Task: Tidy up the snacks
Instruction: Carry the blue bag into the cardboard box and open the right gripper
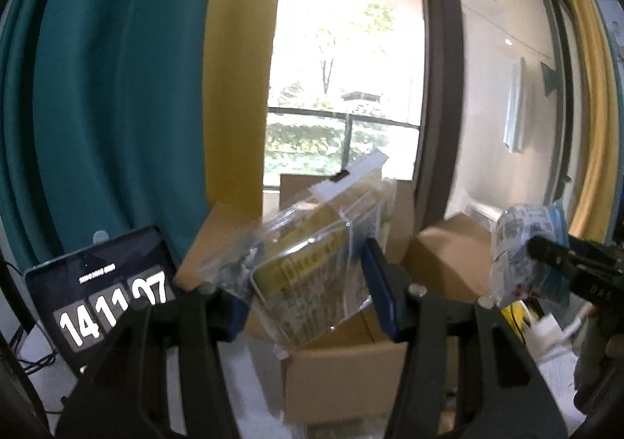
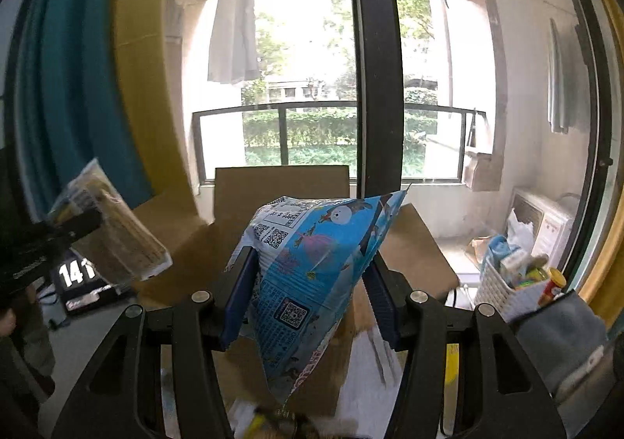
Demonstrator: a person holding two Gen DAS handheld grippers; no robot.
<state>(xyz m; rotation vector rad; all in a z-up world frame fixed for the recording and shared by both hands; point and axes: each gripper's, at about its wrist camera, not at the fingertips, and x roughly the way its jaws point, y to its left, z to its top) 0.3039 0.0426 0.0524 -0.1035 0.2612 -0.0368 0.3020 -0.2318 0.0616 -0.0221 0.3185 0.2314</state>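
Our left gripper (image 1: 308, 294) squeezes a clear bag (image 1: 312, 263) with yellow snacks inside, holding it up in the air. Our right gripper (image 2: 308, 294) squeezes a blue bag (image 2: 312, 263) and holds it up too. Both bags hang above an open brown box (image 2: 280, 189) on the table (image 2: 366, 392). Left of the box, we see a clock (image 1: 105, 294) with big white numbers. Right of it stands a white basket (image 2: 503, 291) full of snacks. Behind them we see a big window (image 2: 312, 88) and trees outside.

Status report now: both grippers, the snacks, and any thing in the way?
Left gripper shut on clear snack pack. Right gripper shut on blue snack bag. Both held above open cardboard box. Nothing between them and box.
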